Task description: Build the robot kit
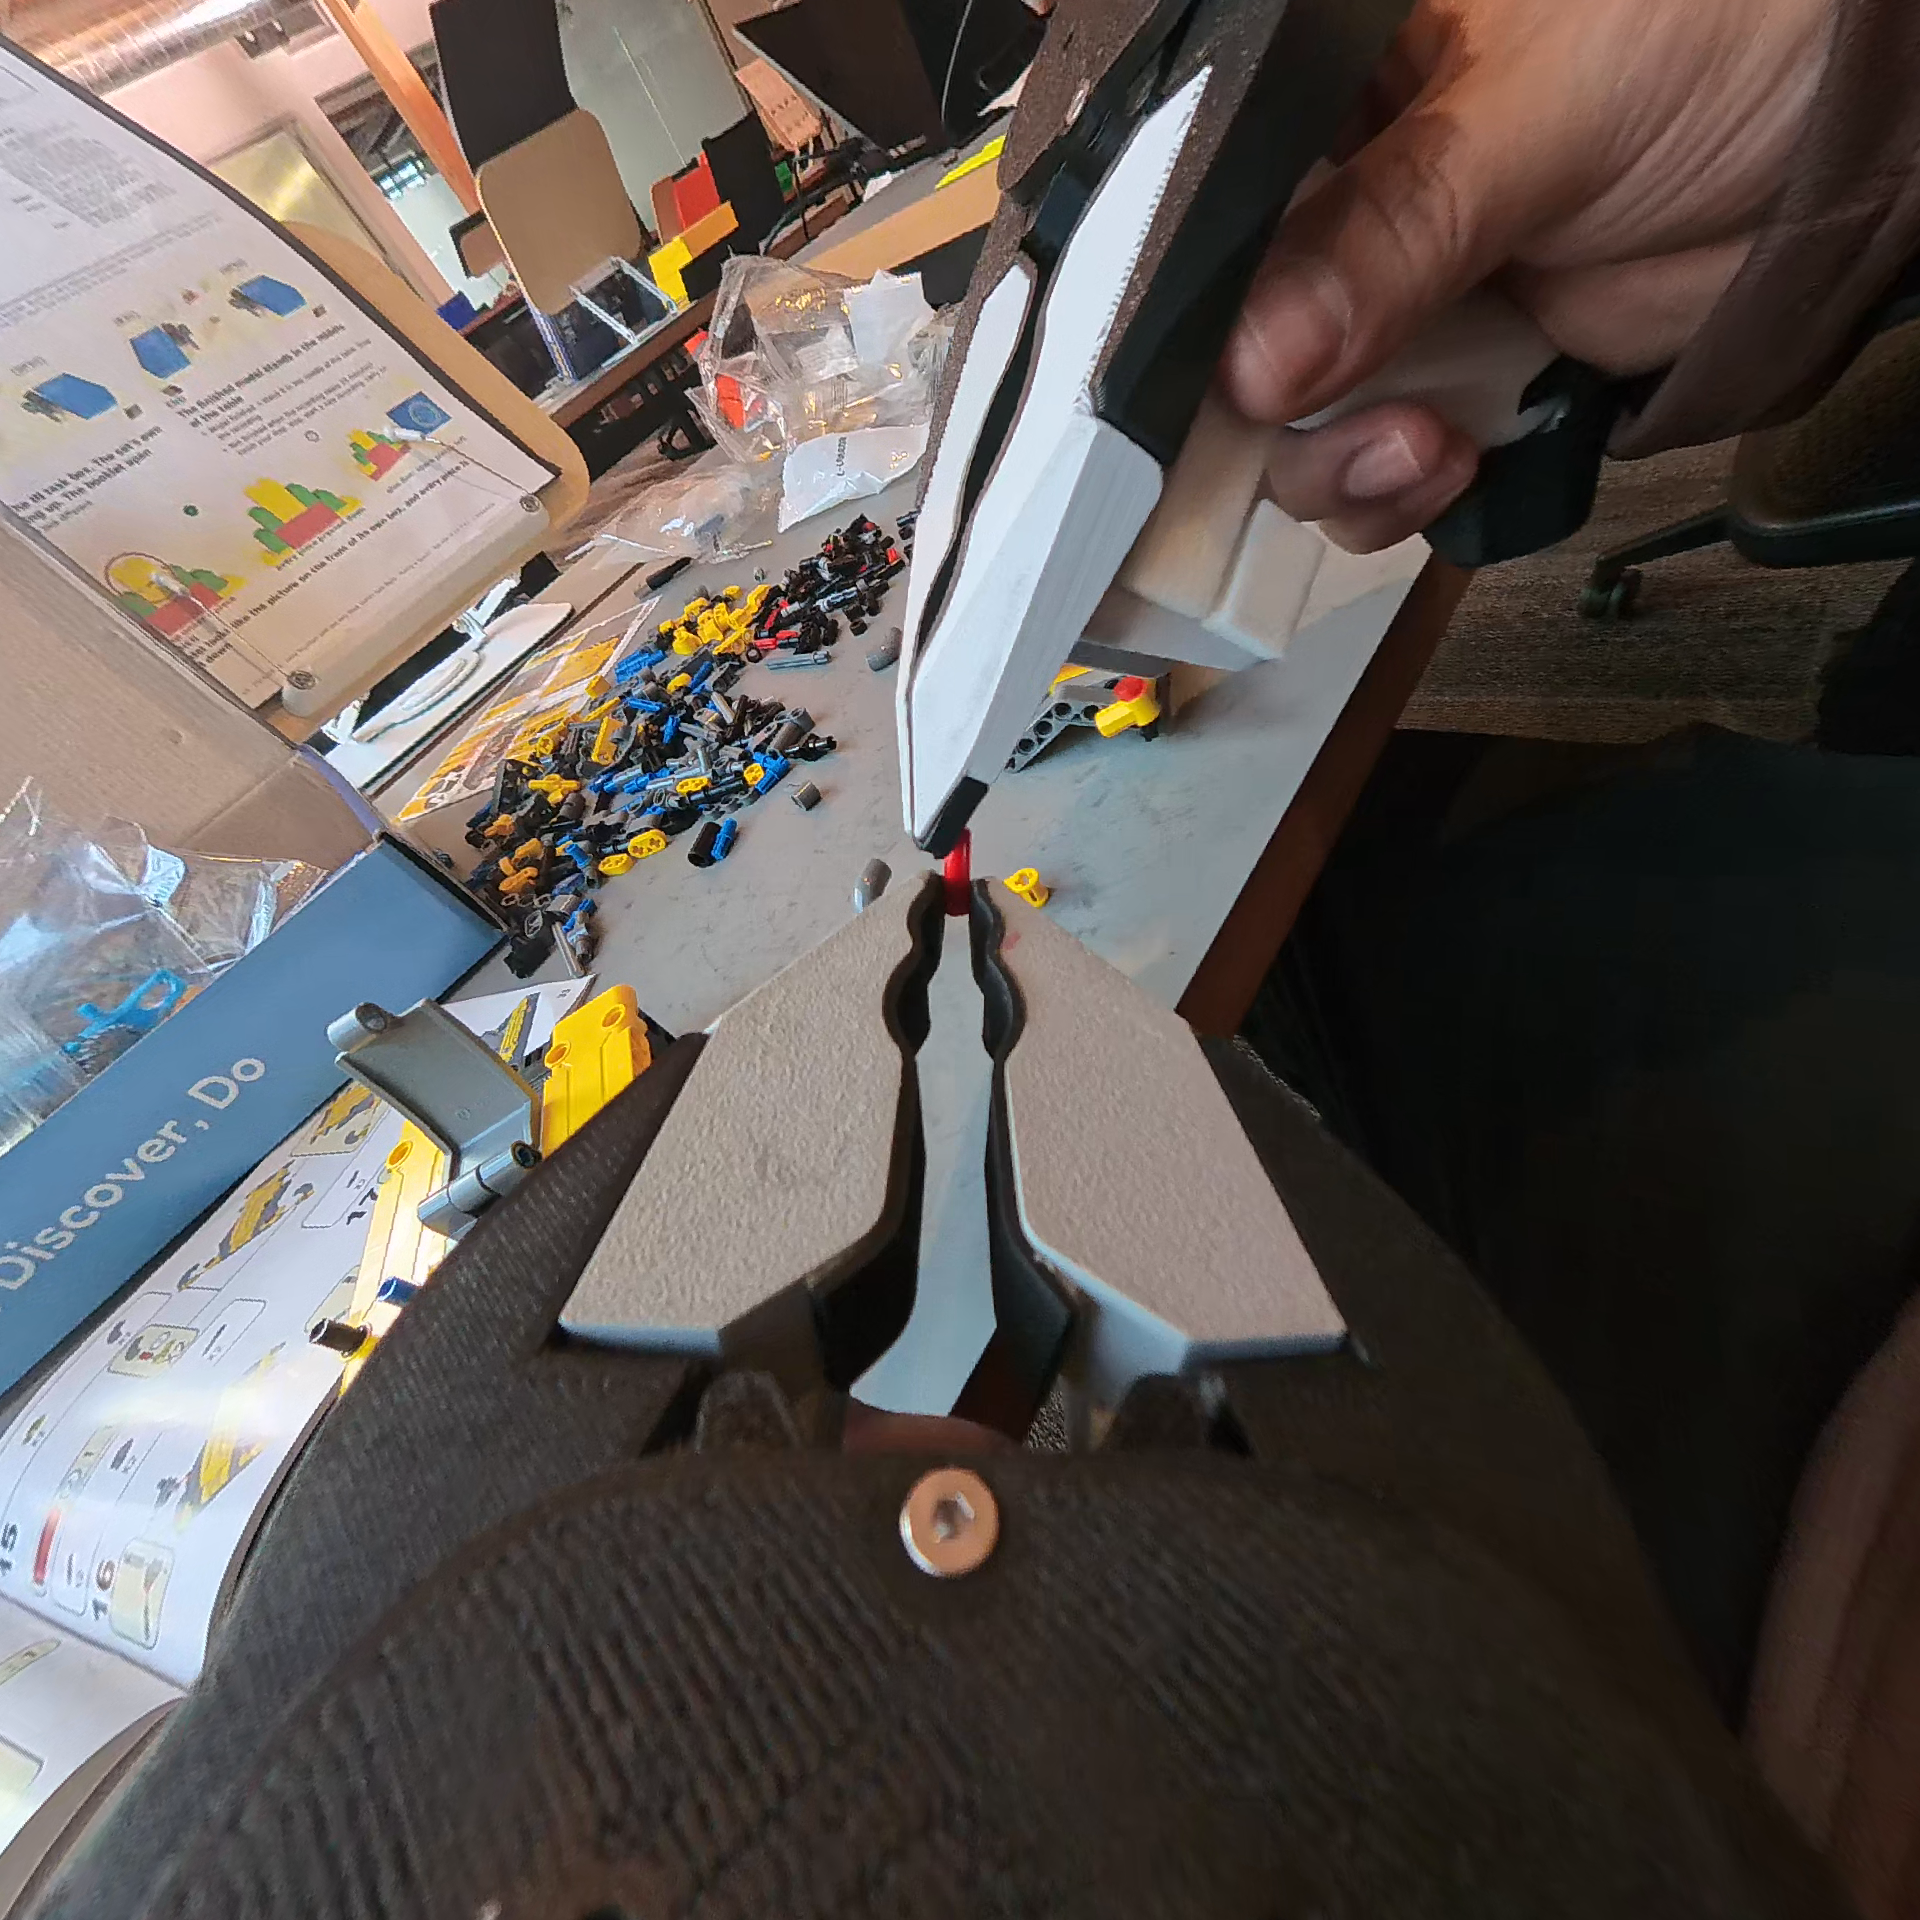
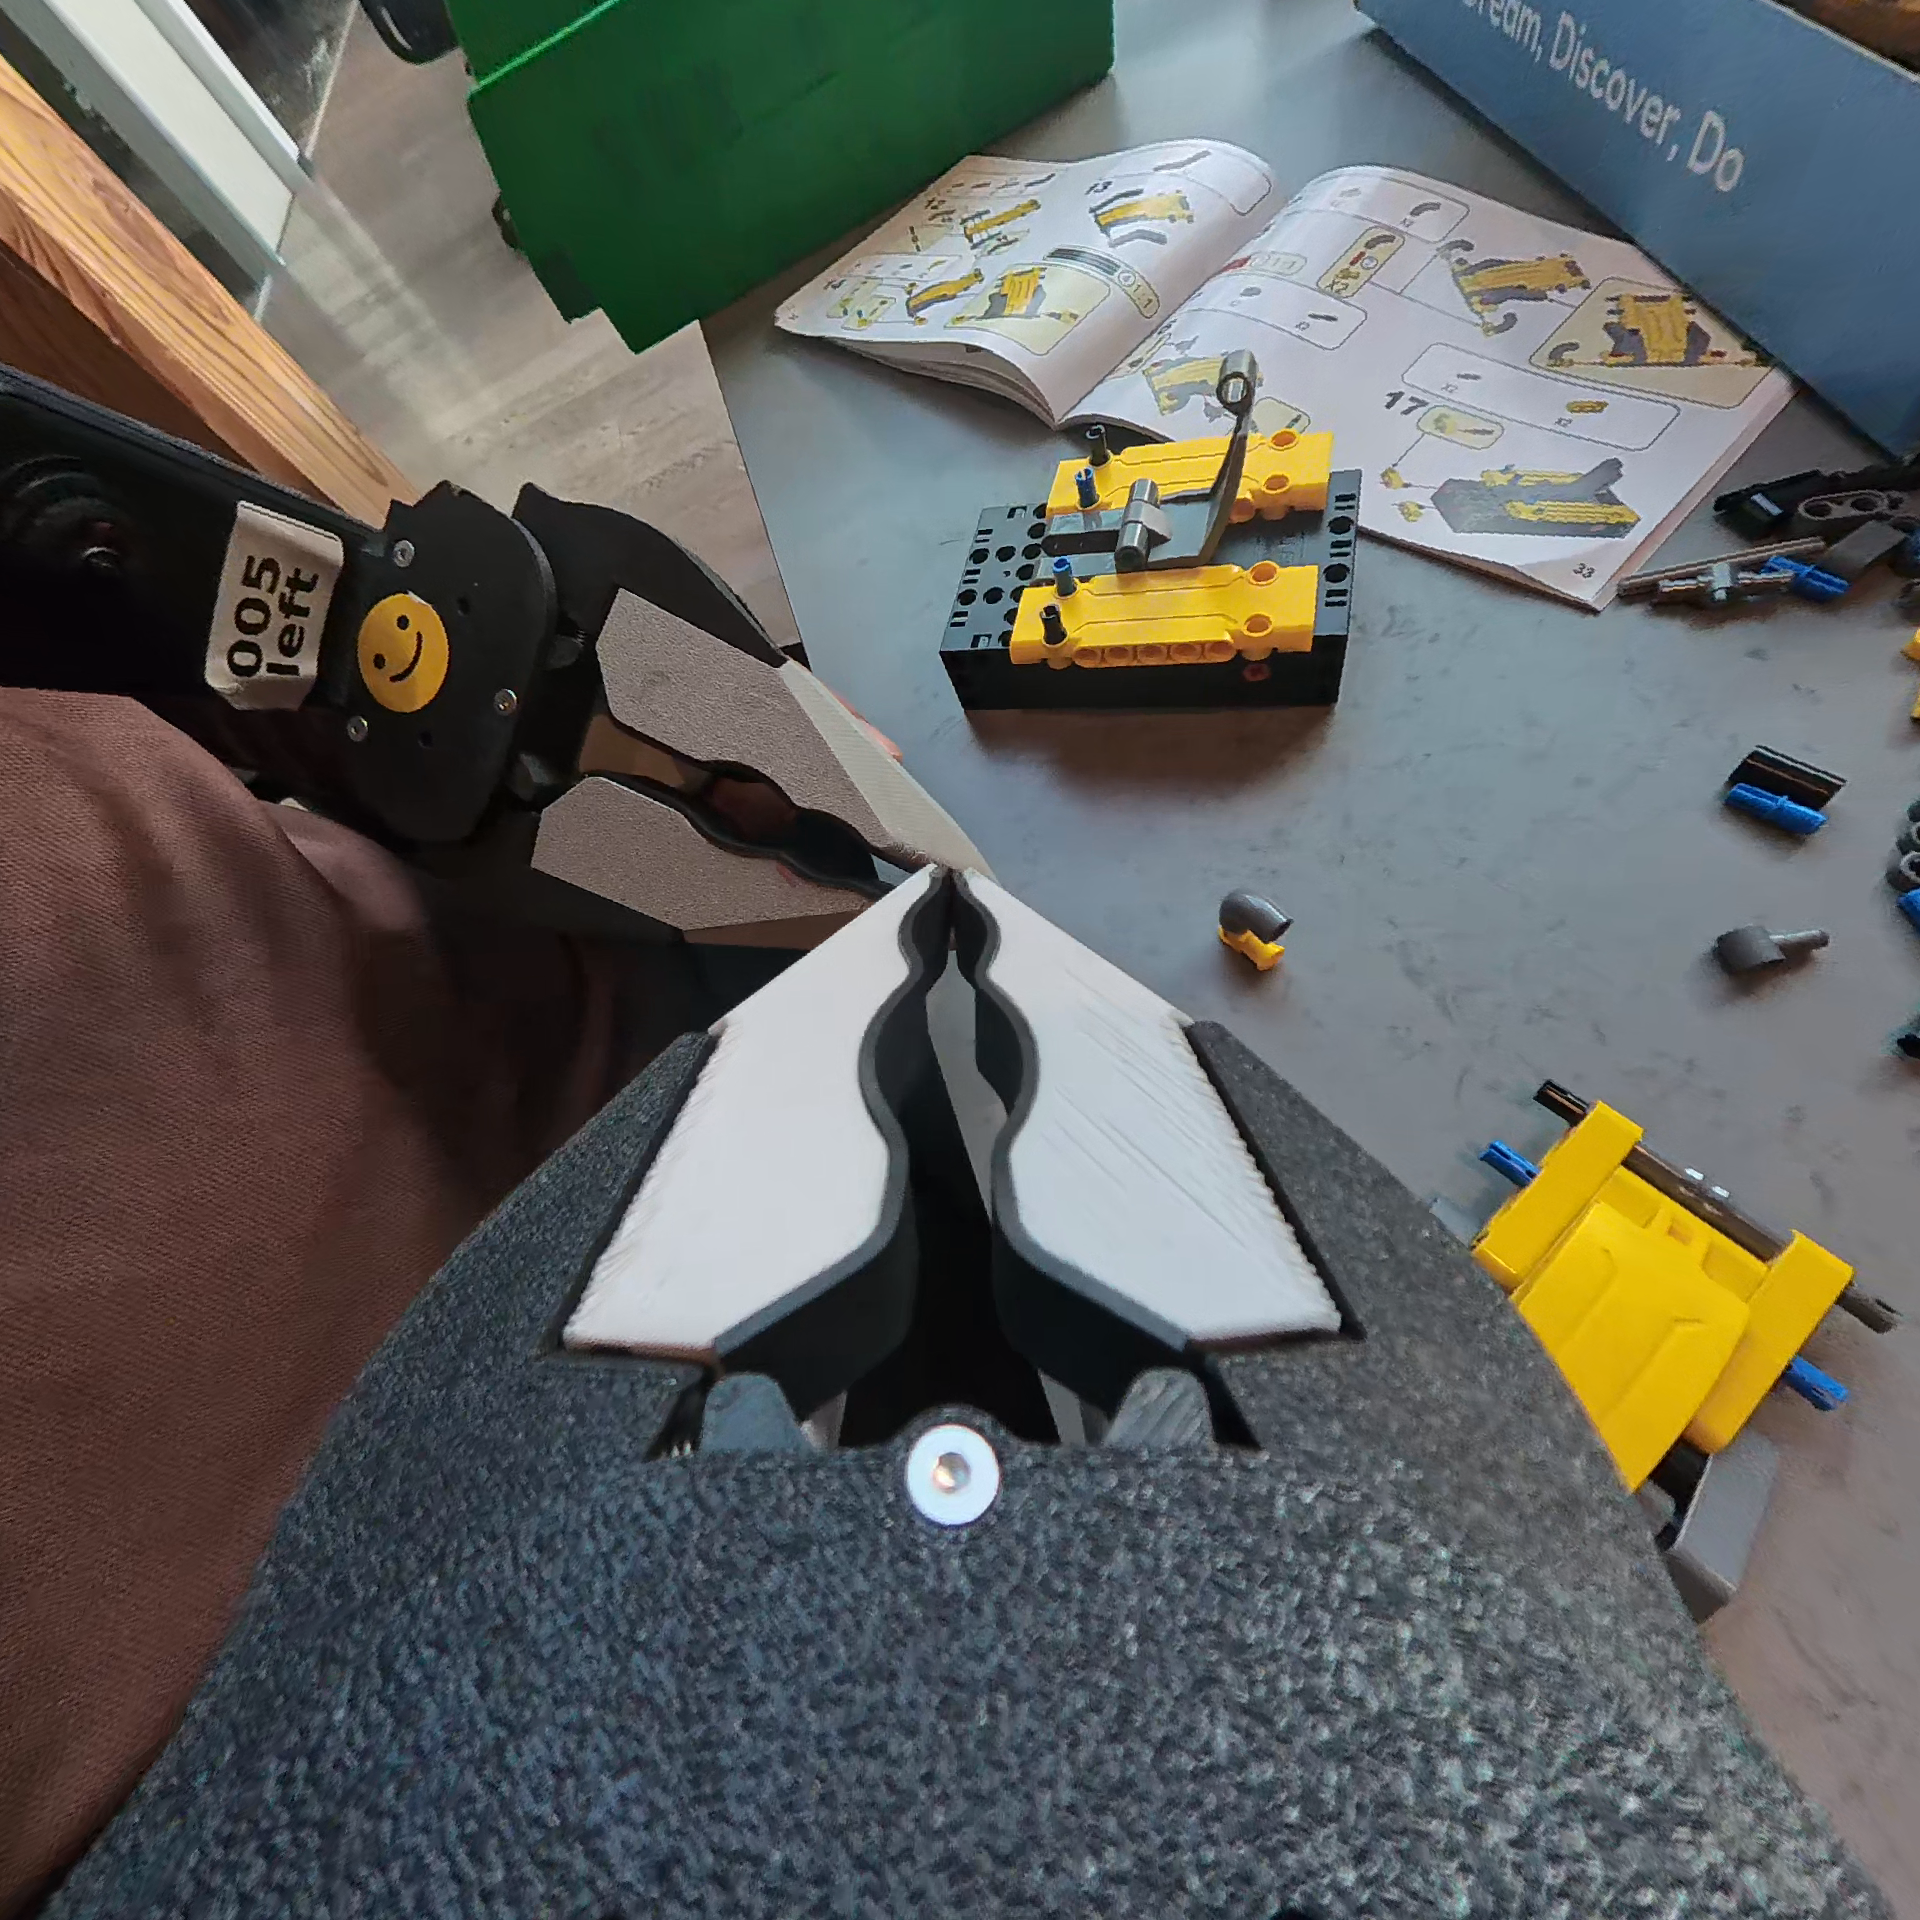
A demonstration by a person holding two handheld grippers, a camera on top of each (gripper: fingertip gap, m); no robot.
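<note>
Only left view, tongs (image 1: 958, 881) pinching red piece (image 1: 957, 871)

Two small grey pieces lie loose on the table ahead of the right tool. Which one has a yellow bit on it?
The nearer grey piece, closest to the right tool: yellow part at its base. The other grey piece, farther right, is plain grey with a stub.

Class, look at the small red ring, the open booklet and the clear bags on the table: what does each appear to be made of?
Red ring, pinched between the left tongs and touched by the right tongs: likely hard plastic, smooth, even colour.
Booklet: paper, matte printed pages that curve at the fold.
Clear bags: thin plastic film, see-through, crinkled, catching glints.
</note>
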